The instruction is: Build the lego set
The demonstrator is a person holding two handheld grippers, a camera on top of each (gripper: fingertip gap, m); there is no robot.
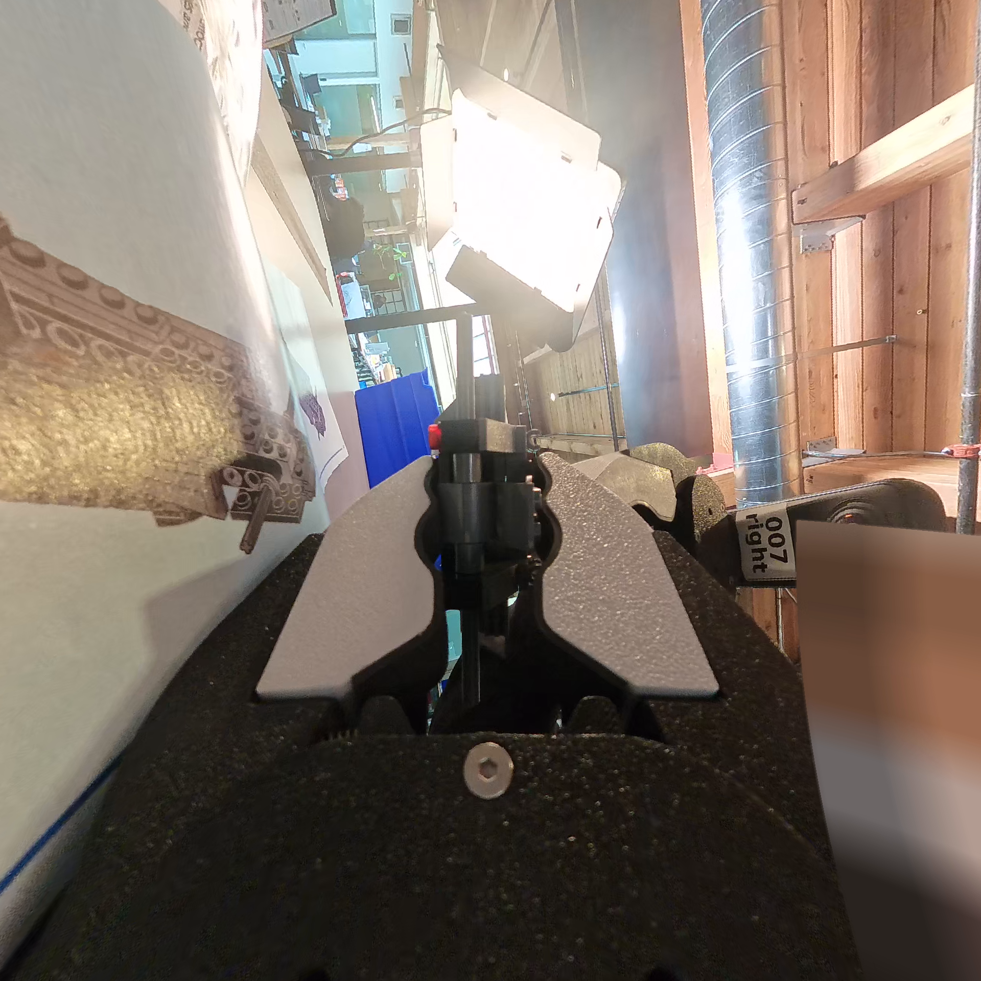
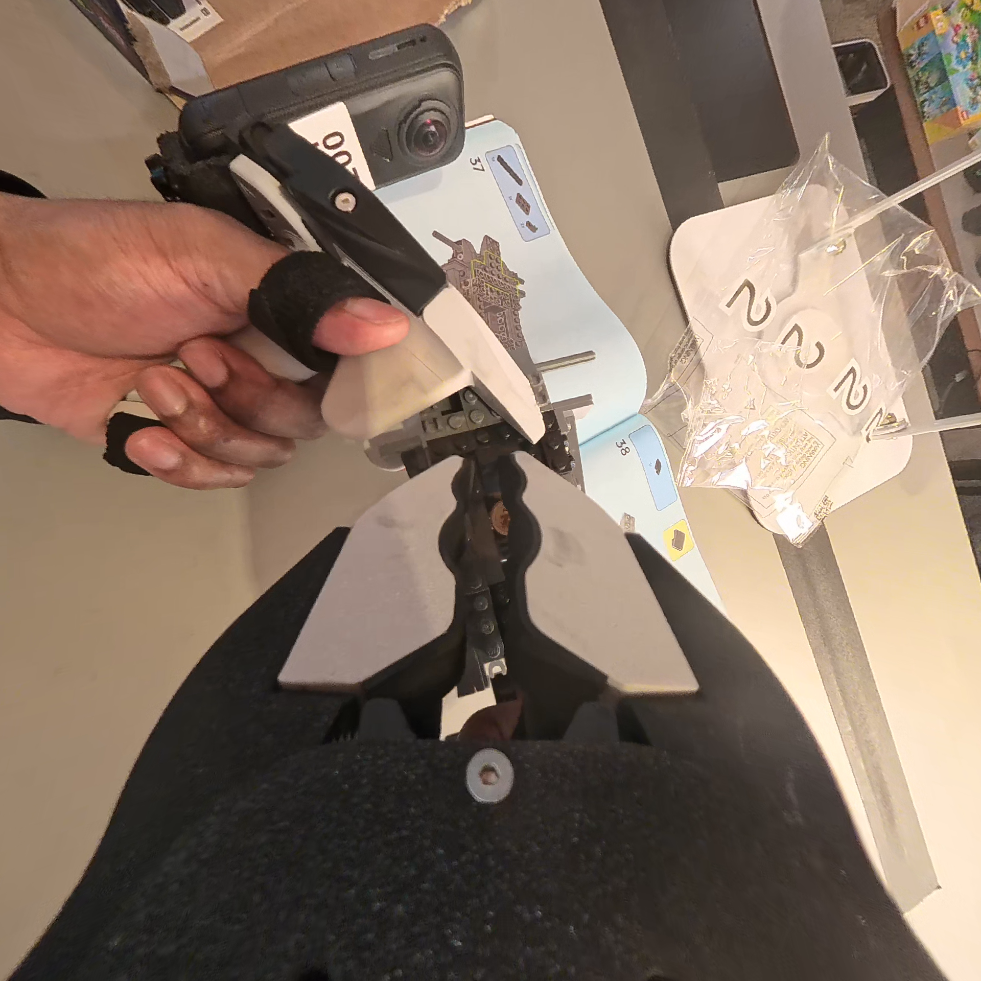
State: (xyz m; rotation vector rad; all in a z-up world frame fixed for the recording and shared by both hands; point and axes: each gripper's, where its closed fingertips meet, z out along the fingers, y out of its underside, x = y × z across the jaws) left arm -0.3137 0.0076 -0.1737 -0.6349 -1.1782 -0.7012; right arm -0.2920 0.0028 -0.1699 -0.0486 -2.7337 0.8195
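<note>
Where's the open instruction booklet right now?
In the right wrist view, the booklet lies open on the table, behind the brick model both tools hold, left of the clear plastic bags; it fills the left wrist view's left edge.

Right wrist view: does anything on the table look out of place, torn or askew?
Mostly orderly. The clear plastic bags lie crumpled and opened across a white tray, and the instruction booklet curls up instead of lying flat. Nothing looks spilled or broken.
</note>
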